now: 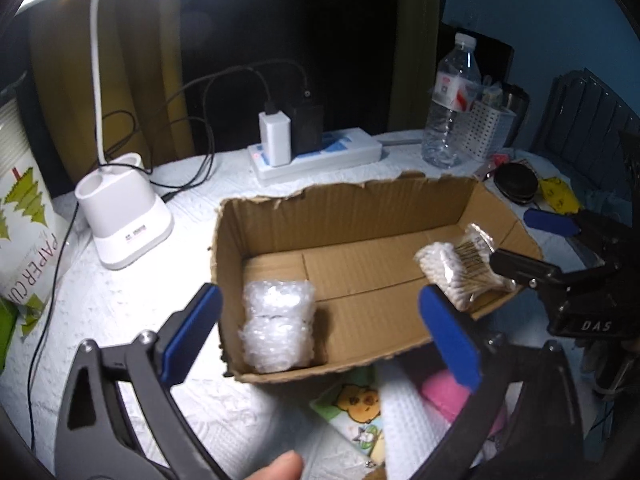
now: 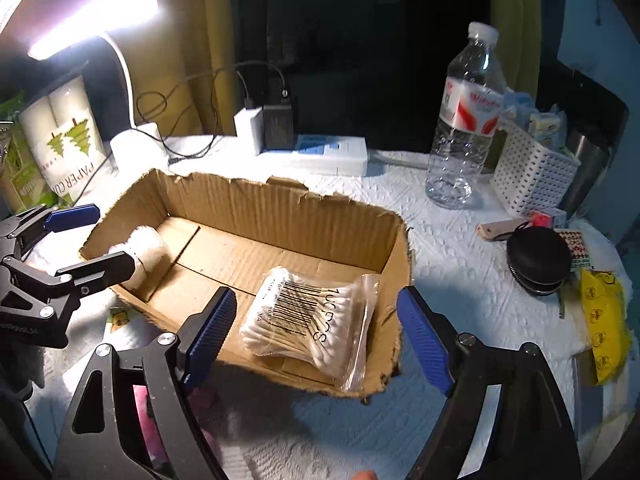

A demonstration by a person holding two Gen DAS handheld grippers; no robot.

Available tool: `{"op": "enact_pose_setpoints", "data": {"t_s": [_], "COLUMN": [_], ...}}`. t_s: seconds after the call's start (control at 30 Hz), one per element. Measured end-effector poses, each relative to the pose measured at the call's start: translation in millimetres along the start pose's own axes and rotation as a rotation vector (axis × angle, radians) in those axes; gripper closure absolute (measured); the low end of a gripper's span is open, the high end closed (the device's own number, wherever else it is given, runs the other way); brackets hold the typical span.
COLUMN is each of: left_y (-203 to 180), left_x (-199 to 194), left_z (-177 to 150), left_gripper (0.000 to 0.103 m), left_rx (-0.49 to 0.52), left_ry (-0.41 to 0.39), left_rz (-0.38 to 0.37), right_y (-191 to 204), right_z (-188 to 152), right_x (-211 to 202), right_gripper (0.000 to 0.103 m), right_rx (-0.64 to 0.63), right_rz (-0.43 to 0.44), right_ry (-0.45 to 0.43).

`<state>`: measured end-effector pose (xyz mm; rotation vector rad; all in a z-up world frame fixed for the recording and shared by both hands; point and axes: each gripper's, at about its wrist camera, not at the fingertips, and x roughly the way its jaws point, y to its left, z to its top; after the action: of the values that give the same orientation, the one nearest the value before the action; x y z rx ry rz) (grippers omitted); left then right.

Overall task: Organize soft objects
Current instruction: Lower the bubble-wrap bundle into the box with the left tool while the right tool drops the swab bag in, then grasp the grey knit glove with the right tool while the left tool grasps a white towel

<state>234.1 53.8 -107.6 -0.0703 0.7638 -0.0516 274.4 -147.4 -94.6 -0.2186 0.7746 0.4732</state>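
Your desk lamp (image 2: 92, 20) is blowing out white at upper left in both views, glaring hard. The white table covering (image 1: 132, 308) under it glows bright, while the background behind goes nearly black. You've got heavy fisheye bending and dark vignetting at the corners. The cardboard box (image 2: 248, 216) reads sharp; your near fingers smear soft.

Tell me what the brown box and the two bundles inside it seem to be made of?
The box looks like plain matte corrugated cardboard: its torn rim shows the fluting. The left bundle appears to be clear bubble wrap, glossy and dimpled. The right one looks like cotton swabs, white fluffy tips on pale sticks, probably wood or paper, in a shiny clear plastic zip bag with a barcode.
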Motion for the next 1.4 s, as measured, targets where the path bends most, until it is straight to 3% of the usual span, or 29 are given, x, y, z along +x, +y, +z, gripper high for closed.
{"op": "enact_pose_setpoints", "data": {"t_s": [0.5,1.07,1.4], "left_y": [2,-34,-36], "left_x": [-76,-87,-76], "left_z": [-18,-83,-112], "left_gripper": [0.003,0.003,0.003], "left_rx": [-0.070,-0.074,-0.088], "left_ry": [-0.127,-0.032,0.033], "left_rz": [0.017,0.012,0.032], "right_y": [-14,6,46], "right_z": [-22,-110,-142], "right_x": [-72,-89,-73], "right_gripper": [0.017,0.017,0.017], "right_rx": [0.005,0.009,-0.058], "right_rz": [0.050,0.173,0.264], "right_ry": [-0.109,-0.001,0.063]}}
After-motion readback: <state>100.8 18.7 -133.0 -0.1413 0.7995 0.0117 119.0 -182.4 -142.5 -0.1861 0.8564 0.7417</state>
